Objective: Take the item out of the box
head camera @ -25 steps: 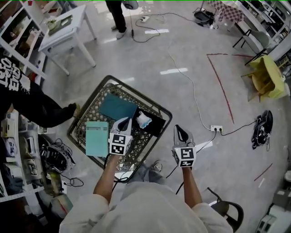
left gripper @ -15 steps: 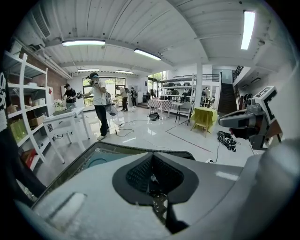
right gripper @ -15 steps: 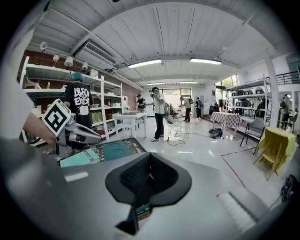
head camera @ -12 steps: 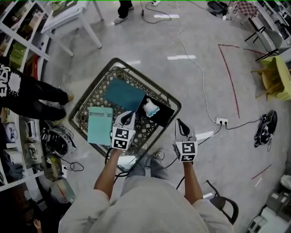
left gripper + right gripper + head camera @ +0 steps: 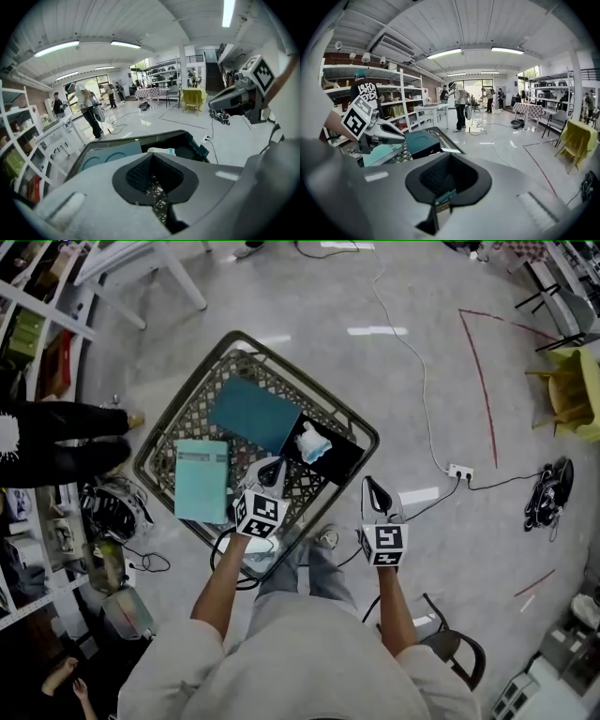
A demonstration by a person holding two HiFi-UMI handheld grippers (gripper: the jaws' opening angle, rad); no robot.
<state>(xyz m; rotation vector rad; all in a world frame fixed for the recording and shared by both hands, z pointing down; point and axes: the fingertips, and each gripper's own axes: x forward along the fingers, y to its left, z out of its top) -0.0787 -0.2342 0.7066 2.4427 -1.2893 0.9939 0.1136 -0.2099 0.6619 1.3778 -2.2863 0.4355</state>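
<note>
The left gripper [image 5: 272, 472] has its jaws pressed together with nothing between them, tips over the cart [image 5: 174, 424] and just short of the black box [image 5: 344, 461]. The right gripper [image 5: 375, 491] looks closed and empty too, over bare floor just outside the cart's near corner. The white item [image 5: 312, 442] lies crumpled inside the box, beside a dark teal box [image 5: 251, 413]. If the left jaws arrive closed, they would probably shove the item deeper rather than take it (it looks soft). A shallow pinch might slip, and with the right gripper well off the box, the box could lift along or catch the wire rim.
</note>
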